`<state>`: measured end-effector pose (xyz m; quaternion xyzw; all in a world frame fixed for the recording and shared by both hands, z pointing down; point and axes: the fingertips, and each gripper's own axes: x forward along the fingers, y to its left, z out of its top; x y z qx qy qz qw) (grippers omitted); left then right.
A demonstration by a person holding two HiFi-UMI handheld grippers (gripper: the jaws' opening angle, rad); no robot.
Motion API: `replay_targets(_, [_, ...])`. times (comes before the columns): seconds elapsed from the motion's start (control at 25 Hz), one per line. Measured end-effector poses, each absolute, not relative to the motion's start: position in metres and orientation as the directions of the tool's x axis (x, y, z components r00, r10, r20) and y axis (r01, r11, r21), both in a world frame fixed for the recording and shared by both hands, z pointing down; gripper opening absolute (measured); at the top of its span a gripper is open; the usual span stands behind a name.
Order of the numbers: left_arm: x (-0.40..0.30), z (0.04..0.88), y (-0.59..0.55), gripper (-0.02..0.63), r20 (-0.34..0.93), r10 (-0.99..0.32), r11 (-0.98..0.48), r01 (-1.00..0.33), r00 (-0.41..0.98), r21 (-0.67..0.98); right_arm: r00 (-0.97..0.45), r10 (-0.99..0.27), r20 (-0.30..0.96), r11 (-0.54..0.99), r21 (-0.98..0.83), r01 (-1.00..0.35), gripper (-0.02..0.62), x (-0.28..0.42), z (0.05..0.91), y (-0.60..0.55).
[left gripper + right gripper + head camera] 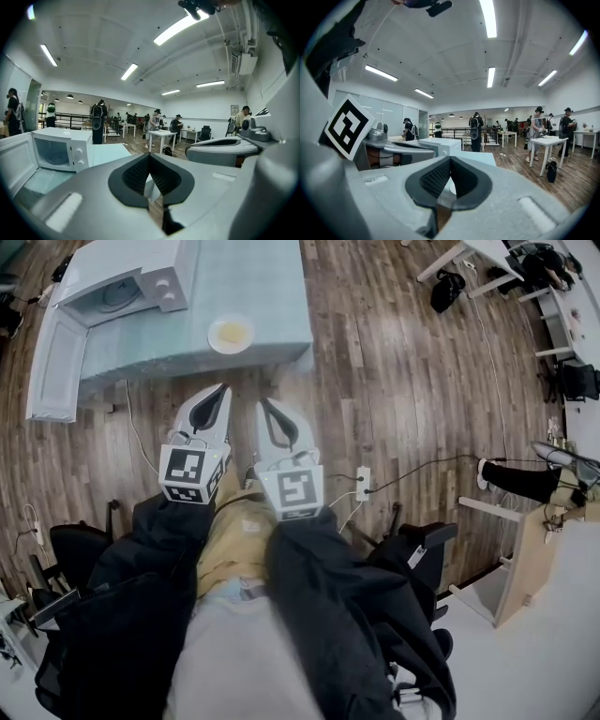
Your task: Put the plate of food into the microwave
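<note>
A white plate (230,334) with yellow food sits near the front edge of the pale blue table (272,287). On the table's left end stands the white microwave (122,287), its door (54,367) swung open toward me. My left gripper (223,390) and right gripper (263,405) hover side by side just short of the table, below the plate, both shut with nothing in them. In the left gripper view the jaws (149,157) meet, and the microwave (61,150) is ahead to the left. The jaws in the right gripper view (450,161) are also pressed together.
A power strip (364,482) and cables lie on the wooden floor to my right. Black chairs (75,554) stand close on both sides of me. White tables (161,136) and several people are farther off in the room.
</note>
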<state>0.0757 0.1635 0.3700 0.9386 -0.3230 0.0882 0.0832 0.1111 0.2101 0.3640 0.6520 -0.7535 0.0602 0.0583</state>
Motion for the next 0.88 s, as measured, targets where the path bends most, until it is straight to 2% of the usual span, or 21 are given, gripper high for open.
replay_targets(0.88, [0.049,0.418,-0.012,-0.003,0.335,-0.478,-0.792,-0.563,0.812,0.235,-0.077,-0.942,0.325,0.067,-0.043,-0.997,-0.005,0.094,0.399,0.015])
